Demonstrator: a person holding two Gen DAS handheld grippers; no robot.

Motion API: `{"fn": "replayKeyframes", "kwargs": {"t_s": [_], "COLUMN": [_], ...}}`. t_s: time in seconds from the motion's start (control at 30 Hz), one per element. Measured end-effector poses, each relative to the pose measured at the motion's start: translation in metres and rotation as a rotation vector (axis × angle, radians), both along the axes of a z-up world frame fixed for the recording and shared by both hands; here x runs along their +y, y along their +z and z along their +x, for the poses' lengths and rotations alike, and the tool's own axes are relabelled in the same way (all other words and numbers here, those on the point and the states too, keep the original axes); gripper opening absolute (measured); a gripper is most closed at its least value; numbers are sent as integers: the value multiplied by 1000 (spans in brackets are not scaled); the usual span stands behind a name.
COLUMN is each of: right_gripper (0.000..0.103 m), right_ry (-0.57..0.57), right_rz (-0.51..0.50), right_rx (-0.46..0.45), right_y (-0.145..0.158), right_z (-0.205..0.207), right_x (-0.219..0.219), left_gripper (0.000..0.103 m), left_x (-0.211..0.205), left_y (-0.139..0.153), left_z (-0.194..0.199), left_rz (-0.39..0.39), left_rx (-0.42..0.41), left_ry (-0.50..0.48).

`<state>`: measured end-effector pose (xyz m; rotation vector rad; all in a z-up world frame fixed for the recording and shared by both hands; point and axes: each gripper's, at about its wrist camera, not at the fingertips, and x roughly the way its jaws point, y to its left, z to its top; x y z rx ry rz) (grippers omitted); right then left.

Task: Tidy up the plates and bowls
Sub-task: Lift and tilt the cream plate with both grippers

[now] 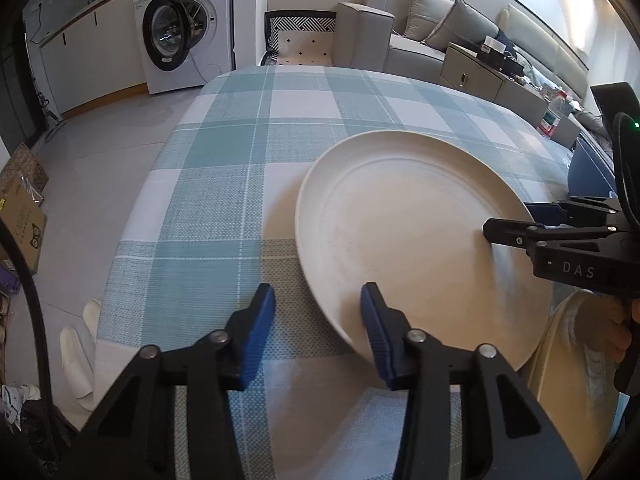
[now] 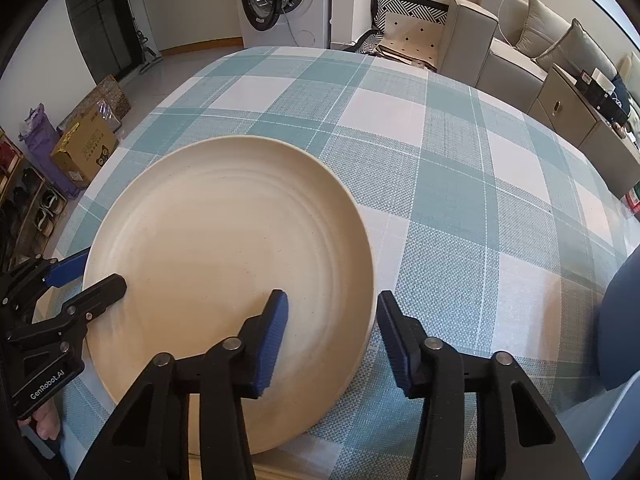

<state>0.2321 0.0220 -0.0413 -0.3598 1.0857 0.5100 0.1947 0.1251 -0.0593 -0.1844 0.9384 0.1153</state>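
A large cream plate [image 1: 408,236] lies on the blue-and-white checked tablecloth [image 1: 240,160]; it also shows in the right wrist view [image 2: 224,264]. My left gripper [image 1: 318,332] is open, its jaws straddling the plate's near left rim, right finger over the plate. My right gripper [image 2: 332,336] is open, straddling the plate's right rim, left finger over the plate. Each gripper shows in the other's view: the right gripper [image 1: 516,228] at the plate's right edge, the left gripper [image 2: 92,276] at its left edge.
A second cream dish [image 1: 576,360] and a blue object [image 1: 588,172] sit at the right of the table. The blue object [image 2: 620,320] shows at the right. Washing machine [image 1: 180,28], sofa [image 1: 420,28] and boxes [image 2: 84,144] stand beyond the table edges.
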Motion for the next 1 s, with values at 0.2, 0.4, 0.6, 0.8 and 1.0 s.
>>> {"fn": "replayKeyframes", "kwargs": {"t_s": [0.2, 0.4, 0.6, 0.8, 1.0], "right_gripper": [38, 38, 38, 38, 39], "right_ry": [10, 8, 0, 5, 18], "right_rz": [3, 10, 29, 54, 57], "right_rx": [-1, 6, 5, 6, -11], "right_y": [1, 1, 2, 3, 4], "right_z": [-3, -4, -5, -8, -12], "right_x": [-2, -2, -4, -6, -3], "left_gripper": [31, 29, 29, 29, 29], "left_x": [-6, -12, -13, -13, -10], "left_y": [0, 0, 0, 1, 1], "left_z": [0, 1, 1, 0, -1], "left_rz": [6, 13, 23, 26, 33], "left_rx": [-6, -5, -6, -5, -8], "left_ry": [-16, -36, -26, -14, 2]}}
